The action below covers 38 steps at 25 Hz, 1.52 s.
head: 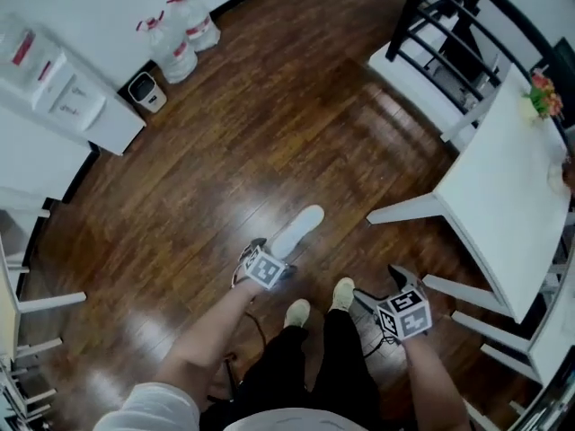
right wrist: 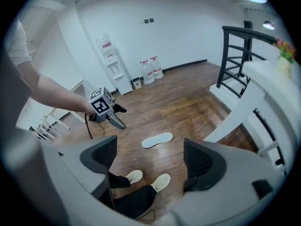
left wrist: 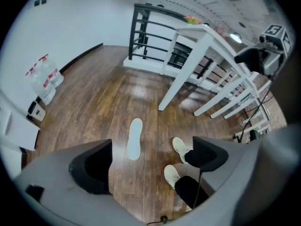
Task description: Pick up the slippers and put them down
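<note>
A single flat white slipper (head: 299, 230) lies on the dark wooden floor, in front of the person's feet. It also shows in the left gripper view (left wrist: 135, 138) and in the right gripper view (right wrist: 157, 140). My left gripper (head: 248, 259) hangs high above the floor, near the slipper's closer end, with its jaws wide apart (left wrist: 150, 161) and nothing between them. To the right, my right gripper (head: 382, 290) is held up as well, open (right wrist: 150, 161) and holding nothing. Only one slipper is in sight.
The person's feet in pale shoes (head: 297, 312) stand just behind the slipper. A white table (head: 503, 178) with slanted legs fills the right side, a black railing (head: 449, 25) beyond it. Water bottles (head: 180, 34), a small bin (head: 146, 91) and a white cabinet (head: 54, 88) line the far left wall.
</note>
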Available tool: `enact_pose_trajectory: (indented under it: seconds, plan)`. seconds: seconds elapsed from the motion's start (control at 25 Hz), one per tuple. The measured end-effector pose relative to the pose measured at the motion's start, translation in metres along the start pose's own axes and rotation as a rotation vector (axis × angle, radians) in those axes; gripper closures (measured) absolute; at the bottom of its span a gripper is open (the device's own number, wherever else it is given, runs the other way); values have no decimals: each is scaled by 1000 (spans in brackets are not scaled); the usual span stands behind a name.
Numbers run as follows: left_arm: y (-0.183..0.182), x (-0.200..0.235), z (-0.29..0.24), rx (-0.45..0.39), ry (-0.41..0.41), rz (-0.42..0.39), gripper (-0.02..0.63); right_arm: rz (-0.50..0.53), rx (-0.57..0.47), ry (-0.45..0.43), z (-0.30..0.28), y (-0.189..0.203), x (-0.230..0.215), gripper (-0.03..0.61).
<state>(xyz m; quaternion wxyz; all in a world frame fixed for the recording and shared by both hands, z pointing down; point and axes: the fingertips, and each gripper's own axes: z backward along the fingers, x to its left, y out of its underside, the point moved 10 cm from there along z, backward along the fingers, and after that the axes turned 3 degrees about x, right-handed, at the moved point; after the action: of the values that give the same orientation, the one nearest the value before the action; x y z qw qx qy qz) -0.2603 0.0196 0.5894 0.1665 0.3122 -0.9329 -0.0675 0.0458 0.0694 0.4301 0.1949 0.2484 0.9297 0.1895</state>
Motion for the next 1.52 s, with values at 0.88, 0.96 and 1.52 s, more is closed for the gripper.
enact_pose_trajectory:
  seconds: [0.88, 0.96, 1.52]
  plan:
    - [-73, -253, 324, -299, 138, -326, 84, -565, -396, 485, 382, 207, 132, 129]
    - [-75, -265, 328, -304, 149, -354, 84, -596, -401, 488, 384, 217, 141, 129]
    - [-77, -289, 331, -301, 154, -405, 86, -597, -406, 524, 389, 212, 147, 132]
